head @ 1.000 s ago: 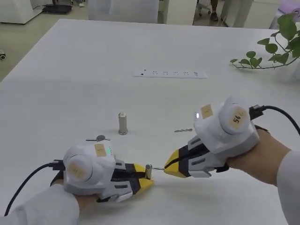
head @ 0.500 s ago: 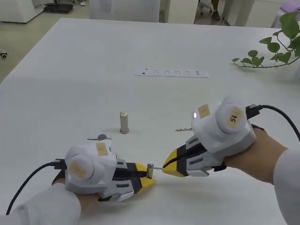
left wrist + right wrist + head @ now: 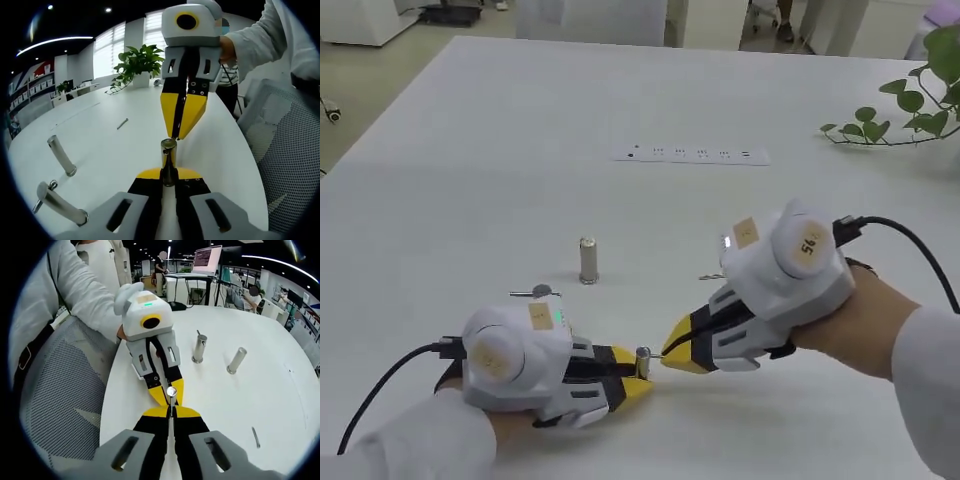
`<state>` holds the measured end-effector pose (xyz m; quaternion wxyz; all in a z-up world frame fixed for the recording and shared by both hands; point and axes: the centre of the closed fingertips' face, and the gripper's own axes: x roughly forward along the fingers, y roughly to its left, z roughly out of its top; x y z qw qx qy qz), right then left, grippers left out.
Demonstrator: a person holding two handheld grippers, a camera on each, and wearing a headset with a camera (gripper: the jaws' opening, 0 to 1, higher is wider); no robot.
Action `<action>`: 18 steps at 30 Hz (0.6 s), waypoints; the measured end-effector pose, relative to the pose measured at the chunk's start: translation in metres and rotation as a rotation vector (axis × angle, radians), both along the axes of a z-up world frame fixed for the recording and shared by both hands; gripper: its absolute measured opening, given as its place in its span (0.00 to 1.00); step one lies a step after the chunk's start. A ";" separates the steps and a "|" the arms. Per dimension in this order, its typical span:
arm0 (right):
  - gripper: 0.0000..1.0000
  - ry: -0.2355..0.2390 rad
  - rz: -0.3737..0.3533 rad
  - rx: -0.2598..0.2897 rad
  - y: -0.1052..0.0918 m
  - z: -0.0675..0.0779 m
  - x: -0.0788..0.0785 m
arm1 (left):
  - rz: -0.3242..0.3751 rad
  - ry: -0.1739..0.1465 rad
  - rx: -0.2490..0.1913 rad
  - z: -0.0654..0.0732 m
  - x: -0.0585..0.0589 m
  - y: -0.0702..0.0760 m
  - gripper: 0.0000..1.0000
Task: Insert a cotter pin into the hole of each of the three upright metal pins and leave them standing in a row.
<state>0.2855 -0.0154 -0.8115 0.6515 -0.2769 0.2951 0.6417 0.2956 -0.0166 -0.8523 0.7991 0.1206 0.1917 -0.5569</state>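
Two hand-held claws meet nose to nose near the front edge of a white desk (image 3: 620, 90). The left claw (image 3: 632, 376) is clenched around a short metal pin (image 3: 642, 361) and holds it upright on the desk, long axis vertical. The right claw (image 3: 672, 354) pinches a thin cotter pin (image 3: 658, 357). The cotter pin lies level, its long axis along the line between the claws. Its free end points at the upper part of the metal pin, at or just short of touching it.

This looks like the second of three insertions. Farther back, a finished pin (image 3: 540, 293) already carries a cotter, and a bare pin (image 3: 588, 260) stands near it. A spare cotter pin (image 3: 708, 277) lies on the desk behind the right claw.

Next, the tip probably needs fine lining-up with the cross hole. Then it needs a straight push through while the left claw braces.
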 end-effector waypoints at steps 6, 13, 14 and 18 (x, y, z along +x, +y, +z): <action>0.04 0.015 0.019 0.017 -0.001 0.000 0.000 | -0.001 -0.001 -0.001 0.000 0.001 0.000 0.06; 0.04 0.046 0.012 0.060 -0.001 0.001 0.000 | -0.001 0.001 -0.004 -0.001 0.001 0.000 0.06; 0.04 0.045 0.012 0.060 -0.001 0.000 0.000 | -0.002 0.001 -0.003 -0.001 0.001 0.000 0.06; 0.04 0.047 0.005 0.061 -0.001 0.000 0.000 | -0.001 0.000 -0.003 -0.001 0.001 0.000 0.06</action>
